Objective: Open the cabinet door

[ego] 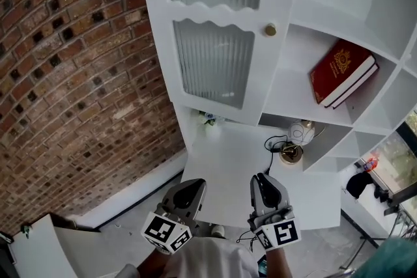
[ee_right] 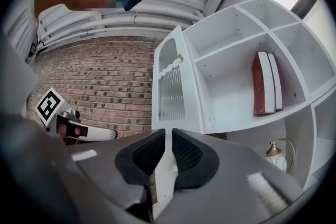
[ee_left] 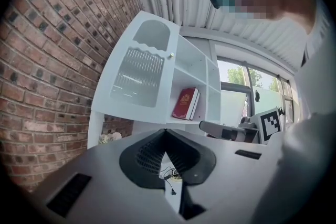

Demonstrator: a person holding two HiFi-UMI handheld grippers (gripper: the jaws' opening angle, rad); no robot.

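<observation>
A: Where is the cabinet door [ego: 215,42] from the jaws?

B: It is ahead of both pairs of jaws and higher than them, well apart. It looks already swung out from the white cabinet [ego: 391,23], because the shelf with the red book [ego: 342,71] is uncovered. In the right gripper view the door is directly above the gap of the jaws, nearly edge-on, and its brass knob [ego: 270,29] is on the free edge.

A: And the jaws themselves?

B: The left gripper [ego: 189,192] has its pads clenched together, with nothing between them. The right gripper [ego: 266,187] is released a little: a narrow gap shows, and it is empty. Neither gripper touches the door.

A: So what is good to do now?

B: The opening seems mostly done. If the door must go wider, the person should bring the right gripper up to the knob, open the jaws more than now, close them around the knob, not beside it, and pull along the arc of the hinge. The small lamp [ego: 296,140] beyond the right jaws should be avoided.
</observation>
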